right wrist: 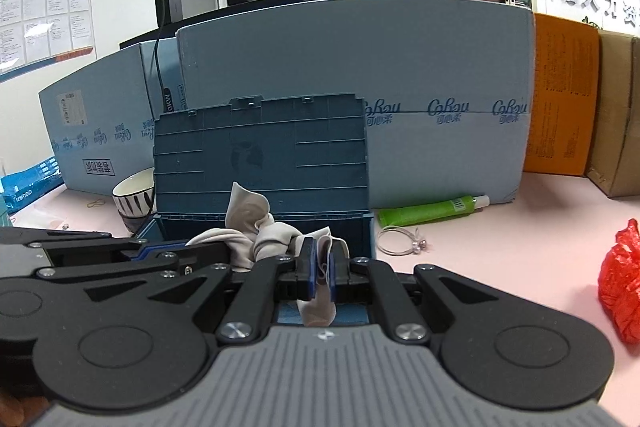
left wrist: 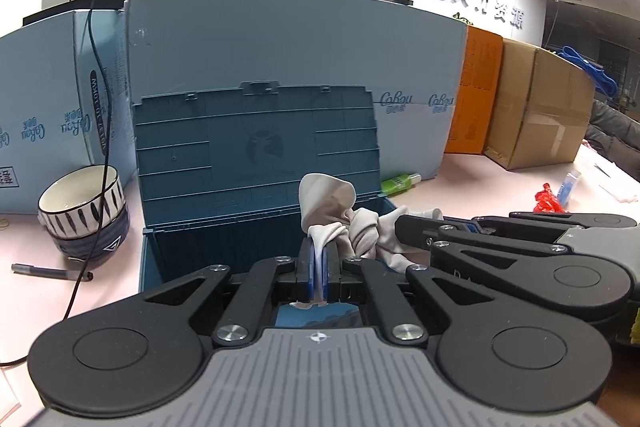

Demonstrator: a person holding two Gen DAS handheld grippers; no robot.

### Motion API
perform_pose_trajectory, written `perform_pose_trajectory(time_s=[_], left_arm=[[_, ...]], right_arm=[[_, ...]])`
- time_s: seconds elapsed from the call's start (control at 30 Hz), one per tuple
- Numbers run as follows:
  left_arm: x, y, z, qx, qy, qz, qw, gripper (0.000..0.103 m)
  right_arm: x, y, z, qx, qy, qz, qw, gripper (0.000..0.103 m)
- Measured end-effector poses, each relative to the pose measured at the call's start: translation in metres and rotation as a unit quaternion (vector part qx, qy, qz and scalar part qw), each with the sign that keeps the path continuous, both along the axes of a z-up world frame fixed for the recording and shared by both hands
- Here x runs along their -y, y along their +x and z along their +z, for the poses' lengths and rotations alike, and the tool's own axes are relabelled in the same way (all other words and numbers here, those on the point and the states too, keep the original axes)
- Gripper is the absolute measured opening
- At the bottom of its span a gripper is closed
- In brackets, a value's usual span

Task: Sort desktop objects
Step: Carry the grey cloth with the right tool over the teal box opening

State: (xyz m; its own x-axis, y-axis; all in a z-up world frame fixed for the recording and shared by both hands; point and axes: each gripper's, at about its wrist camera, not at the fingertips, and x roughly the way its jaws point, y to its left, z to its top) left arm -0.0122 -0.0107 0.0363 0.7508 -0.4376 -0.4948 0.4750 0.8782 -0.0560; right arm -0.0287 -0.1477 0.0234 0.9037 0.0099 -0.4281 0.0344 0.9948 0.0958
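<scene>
Both my claws pinch the cloth (left wrist: pixel 344 223): left claw (left wrist: pixel 319 263), right claw (right wrist: pixel 325 265). It bunches between them, and the open box (left wrist: pixel 256 163) lies at twelve o'clock, just beyond.

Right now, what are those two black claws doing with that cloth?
A person is tidying a desk with two hand-held grippers. The left gripper and the right gripper each have their fingers shut on part of the same crumpled cloth, holding it in front of the open blue box. A bowl, a pen and a green tube sit on the desk.
</scene>
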Motion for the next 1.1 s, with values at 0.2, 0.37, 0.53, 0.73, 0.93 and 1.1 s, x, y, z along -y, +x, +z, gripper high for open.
perform_pose_trajectory(time_s=[0.2,0.37,0.53,0.73,0.93,1.1], left_arm=[[-0.004,0.004,-0.002,-0.004,0.005,0.014,0.9999,0.002],[-0.006,0.006,-0.004,-0.006,0.008,0.020,0.9997,0.002],[-0.008,0.010,-0.006,-0.015,0.011,0.031,0.9994,0.002],[-0.011,0.012,-0.007,-0.018,0.012,0.042,0.9989,0.002],[-0.013,0.014,-0.008,-0.020,0.013,0.047,0.9986,0.002],[-0.014,0.015,-0.009,-0.024,0.014,0.051,0.9983,0.002]], right_arm=[[-0.001,0.008,-0.003,-0.009,0.008,0.007,1.000,0.006],[-0.004,0.011,-0.004,-0.010,0.009,0.015,1.000,0.006],[-0.006,0.014,-0.006,-0.015,0.011,0.024,1.000,0.006],[-0.007,0.019,-0.007,-0.018,0.011,0.034,0.999,0.006],[-0.008,0.021,-0.008,-0.019,0.012,0.040,0.999,0.006],[-0.008,0.023,-0.010,-0.021,0.014,0.044,0.999,0.006]])
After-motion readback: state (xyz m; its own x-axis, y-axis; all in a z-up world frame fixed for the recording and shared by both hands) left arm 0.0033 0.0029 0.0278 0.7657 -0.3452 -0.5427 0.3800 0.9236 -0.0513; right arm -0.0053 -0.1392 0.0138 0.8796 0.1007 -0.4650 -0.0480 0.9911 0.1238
